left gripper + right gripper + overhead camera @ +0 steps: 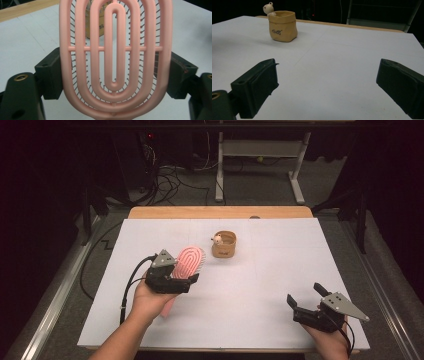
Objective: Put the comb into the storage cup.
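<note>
Pink oval brush [116, 62] of concentric ribs, thin bristles, clamped in left tool [172, 281], right tool [306, 301] agape

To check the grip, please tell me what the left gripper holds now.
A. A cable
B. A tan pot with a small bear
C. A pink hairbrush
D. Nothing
C: the left gripper has its jaws closed on the sides of the pink hairbrush; the tan pot stands apart.

Pink vented hairbrush [116, 60], held upright
</note>
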Motion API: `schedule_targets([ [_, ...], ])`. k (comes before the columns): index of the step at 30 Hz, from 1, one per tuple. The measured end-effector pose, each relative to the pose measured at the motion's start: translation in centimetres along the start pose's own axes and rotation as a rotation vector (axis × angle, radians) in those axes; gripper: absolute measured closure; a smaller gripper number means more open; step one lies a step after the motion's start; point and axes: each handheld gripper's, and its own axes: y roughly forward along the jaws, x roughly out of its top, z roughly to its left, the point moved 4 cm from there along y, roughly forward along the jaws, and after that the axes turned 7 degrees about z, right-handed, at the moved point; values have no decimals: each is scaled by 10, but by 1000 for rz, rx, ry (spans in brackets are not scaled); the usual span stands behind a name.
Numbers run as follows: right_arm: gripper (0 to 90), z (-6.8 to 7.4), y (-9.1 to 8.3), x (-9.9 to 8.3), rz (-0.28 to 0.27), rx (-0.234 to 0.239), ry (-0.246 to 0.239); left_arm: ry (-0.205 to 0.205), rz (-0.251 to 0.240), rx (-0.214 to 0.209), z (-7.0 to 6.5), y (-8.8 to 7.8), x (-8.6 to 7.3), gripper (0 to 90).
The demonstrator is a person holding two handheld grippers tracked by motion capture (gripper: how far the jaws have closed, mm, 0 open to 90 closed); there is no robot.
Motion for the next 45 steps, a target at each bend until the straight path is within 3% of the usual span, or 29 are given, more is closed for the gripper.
schedule_targets([
  [7,42,1,0,0,-2,4,-2,-23,-39,6,4,1,-11,198],
  [17,42,1,-1,1,-6,1,-5,-60,-125,2,8,-2,-9,198],
  [23,42,1,-3,1,-10,-3,-8,-57,-163,1,8,-2,-7,198],
  [26,39,0,-3,1,-9,-8,-13,-48,-209,-5,5,-3,-6,198],
  [33,34,-1,-1,-1,1,-9,-3,-17,-242,-23,-4,-7,-7,198],
  [37,32,-2,0,-2,6,-16,5,-23,-289,-44,-8,-13,-11,197],
  [45,5,-1,1,-3,7,-13,4,8,-300,-32,-13,-13,-14,197],
])
